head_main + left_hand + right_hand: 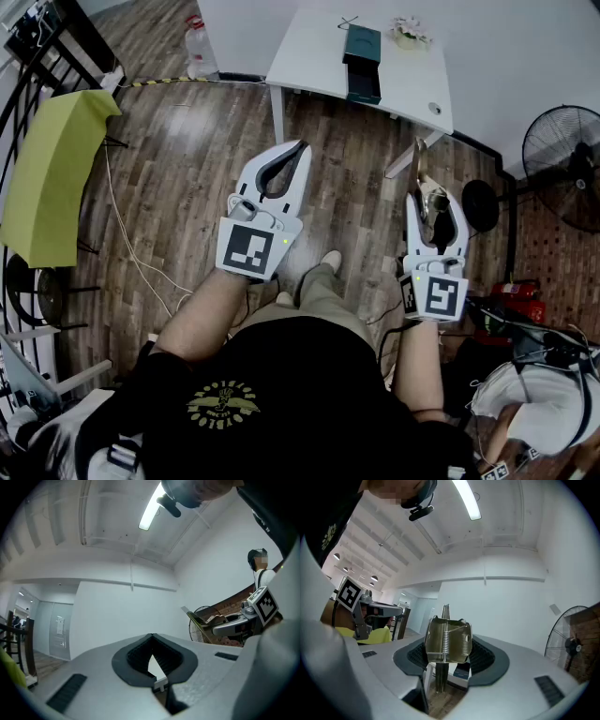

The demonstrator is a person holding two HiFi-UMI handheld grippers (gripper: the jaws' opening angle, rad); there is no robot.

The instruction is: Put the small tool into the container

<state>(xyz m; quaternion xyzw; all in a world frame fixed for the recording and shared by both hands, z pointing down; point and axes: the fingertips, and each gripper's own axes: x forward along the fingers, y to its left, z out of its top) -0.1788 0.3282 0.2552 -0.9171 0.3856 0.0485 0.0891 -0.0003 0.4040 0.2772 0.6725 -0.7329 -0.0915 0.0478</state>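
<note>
Metal small tool [446, 641] is held well short of the desk [309, 47]
Likely stiff, light, slick; its sprung body is gripped by jaws of the right gripper [436, 208]; left gripper [300, 148] jaws are closed, empty.

We wear a black short-sleeved shirt [291, 375] with a gold winged emblem [223, 405], khaki trousers [323, 298] and pale shoes [331, 260]; our left gripper [301, 148] and right gripper [434, 208] are white shells with dark ribbed pads [136, 657]; each bears a black-and-white marker cube [249, 249].
</note>
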